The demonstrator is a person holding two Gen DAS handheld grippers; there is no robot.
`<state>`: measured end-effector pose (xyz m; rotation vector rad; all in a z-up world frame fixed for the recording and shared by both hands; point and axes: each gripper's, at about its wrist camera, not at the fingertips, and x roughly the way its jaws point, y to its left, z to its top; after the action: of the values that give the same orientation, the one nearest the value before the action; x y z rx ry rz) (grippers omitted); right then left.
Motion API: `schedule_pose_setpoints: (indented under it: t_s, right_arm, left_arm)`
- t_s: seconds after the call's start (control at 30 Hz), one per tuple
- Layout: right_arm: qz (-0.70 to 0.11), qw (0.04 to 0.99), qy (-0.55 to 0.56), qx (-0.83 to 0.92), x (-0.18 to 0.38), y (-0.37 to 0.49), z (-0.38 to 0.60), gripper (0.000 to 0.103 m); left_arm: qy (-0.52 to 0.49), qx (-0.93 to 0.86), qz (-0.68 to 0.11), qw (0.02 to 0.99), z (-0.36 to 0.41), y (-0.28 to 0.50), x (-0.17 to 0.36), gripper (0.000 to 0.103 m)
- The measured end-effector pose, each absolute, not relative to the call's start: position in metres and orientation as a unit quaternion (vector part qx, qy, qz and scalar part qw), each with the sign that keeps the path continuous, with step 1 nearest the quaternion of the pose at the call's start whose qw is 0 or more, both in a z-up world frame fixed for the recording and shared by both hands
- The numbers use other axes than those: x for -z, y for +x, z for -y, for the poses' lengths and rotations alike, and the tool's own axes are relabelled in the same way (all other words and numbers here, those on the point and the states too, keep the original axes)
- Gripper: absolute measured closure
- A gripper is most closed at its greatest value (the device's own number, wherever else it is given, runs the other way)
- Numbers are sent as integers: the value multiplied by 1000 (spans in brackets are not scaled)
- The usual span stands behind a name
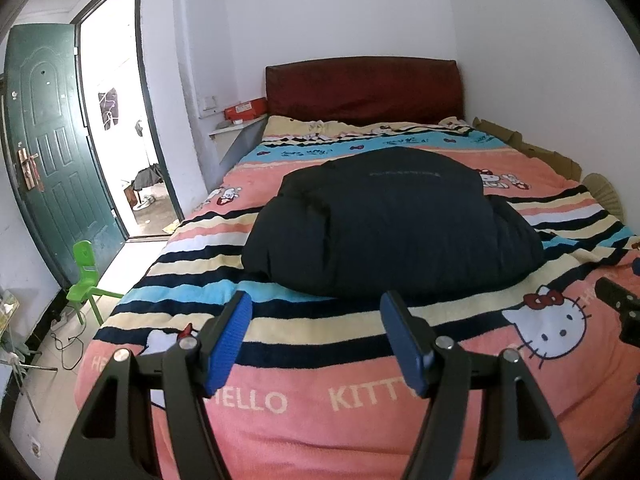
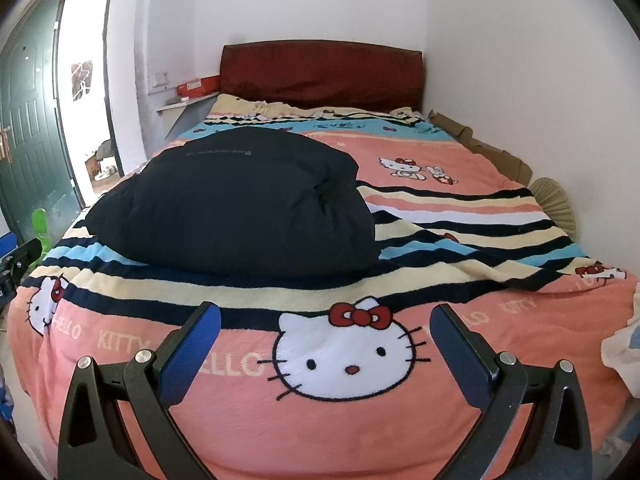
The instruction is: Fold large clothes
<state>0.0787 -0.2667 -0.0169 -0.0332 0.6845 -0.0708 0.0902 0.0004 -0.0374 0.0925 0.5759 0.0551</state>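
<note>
A dark navy padded jacket (image 1: 392,220) lies folded into a thick bundle in the middle of the bed (image 1: 304,408); in the right wrist view the jacket (image 2: 240,204) sits left of centre. My left gripper (image 1: 316,308) hovers just short of the bundle's near edge, open, with nothing between its blue pads. My right gripper (image 2: 326,318) is open too, farther back over the pink blanket (image 2: 360,412) near the foot of the bed, apart from the jacket. The right gripper's black tip (image 1: 620,308) shows at the right edge of the left wrist view.
A striped cartoon-cat blanket covers the bed, with a dark red headboard (image 1: 364,88) at the far wall. A green door (image 1: 52,148) stands open on the left beside a small green chair (image 1: 86,276). Cardboard (image 1: 532,148) and a straw fan (image 1: 604,196) line the bed's right side.
</note>
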Motion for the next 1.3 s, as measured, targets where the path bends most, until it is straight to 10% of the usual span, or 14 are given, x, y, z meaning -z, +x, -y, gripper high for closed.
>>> schedule_pose_setpoints:
  t_s: [1.3]
  right_arm:
    - [-337,940,-20,37,22,80,267,1]
  left_arm:
    - [54,-18,-288,956,-3,92,40,38]
